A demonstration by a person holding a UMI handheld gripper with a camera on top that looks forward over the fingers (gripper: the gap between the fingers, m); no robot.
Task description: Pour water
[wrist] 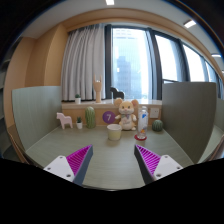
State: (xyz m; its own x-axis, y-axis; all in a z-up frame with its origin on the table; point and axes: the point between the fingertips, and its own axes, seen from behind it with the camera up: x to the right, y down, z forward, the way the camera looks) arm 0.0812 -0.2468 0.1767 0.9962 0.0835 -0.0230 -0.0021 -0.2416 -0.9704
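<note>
The gripper (112, 160), its tongs apart and holding nothing, faces a far small pale cup (114, 131), probably light and rigid, best held round its middle.

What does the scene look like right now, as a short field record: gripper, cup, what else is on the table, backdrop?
gripper: gripper open, nothing between the fingers
cup: pale cup upright on the table, beyond the fingers, untouched
bottle: clear bottle stands just behind the cup to one side
other items: white horse figure, green cactus figure, small round green object
backdrop: window with pale curtain
water: not visible whether the cup holds any
</note>
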